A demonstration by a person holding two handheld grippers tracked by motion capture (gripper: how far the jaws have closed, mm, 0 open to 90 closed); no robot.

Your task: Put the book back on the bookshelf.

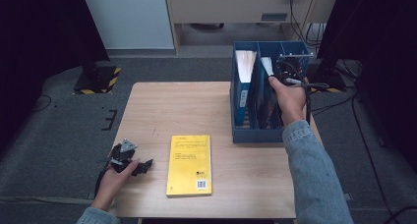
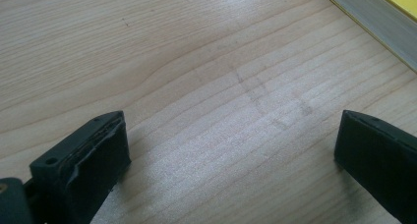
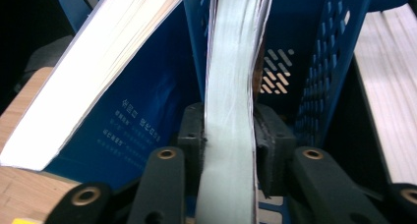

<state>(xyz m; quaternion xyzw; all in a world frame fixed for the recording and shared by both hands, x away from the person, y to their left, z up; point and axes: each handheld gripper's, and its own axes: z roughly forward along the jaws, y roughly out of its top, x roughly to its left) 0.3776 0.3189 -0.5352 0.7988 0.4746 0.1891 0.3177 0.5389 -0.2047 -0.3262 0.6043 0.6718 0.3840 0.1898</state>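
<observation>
At the table's near left corner, the left gripper (image 1: 129, 161) rests in the person's hand with its jaws spread wide and nothing between them; the left gripper view looks past them to bare wood (image 2: 206, 86) and a sliver of yellow cover. Just to its right lies the yellow book (image 1: 189, 165), flat, cover up, untouched, well apart from the rack.

Further right stands the blue file rack (image 1: 255, 133), three compartments side by side. A thick blue-covered book (image 1: 244, 71) leans in the leftmost one. In the middle compartment sits the book in hand, a thin volume (image 3: 230, 86) standing on edge, page block turned up toward the camera. The right gripper (image 1: 285, 76) is clamped on it from above, pads pressed to both covers near the top (the right gripper view shows the pages squeezed between them).

Judging by its look, this thin volume is light but limp: a soft cover and few pages, so it will likely bow or sag if carried by one corner. The glossy covers may slide under the pads. A hold near the spine, across both covers, should keep the pages from fanning; a straight move along the dividers should avoid snagging the perforated wall (image 3: 339, 62).
</observation>
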